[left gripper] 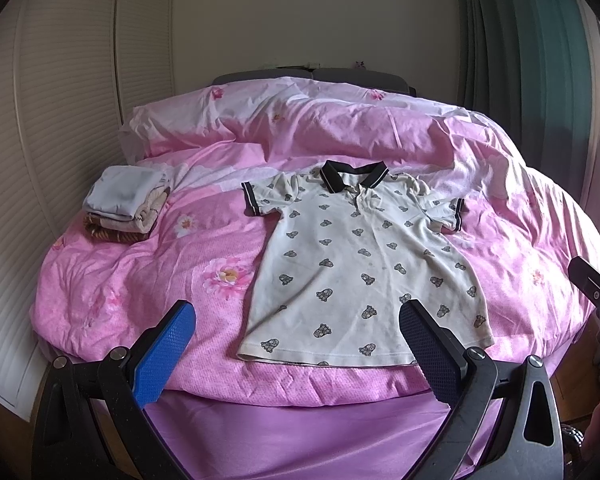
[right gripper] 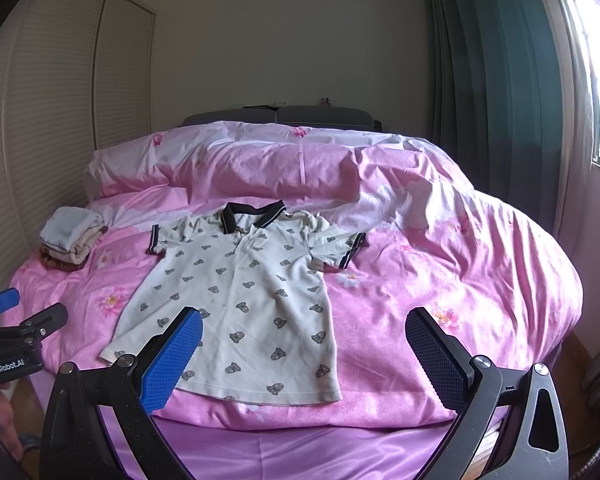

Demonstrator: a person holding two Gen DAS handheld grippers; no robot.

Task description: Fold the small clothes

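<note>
Here the polo shirt point(left gripper: 360, 264) lies flat; left gripper point(left gripper: 296, 344) and right gripper point(right gripper: 304, 352) gape wide.

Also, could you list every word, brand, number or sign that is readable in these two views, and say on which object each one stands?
"GenRobot.AI": white letters on the black body of the left gripper, at the left edge of the right wrist view.
The polo shirt on the bed carries only small repeated figures, no letters.
No other text is readable in either view.
</note>
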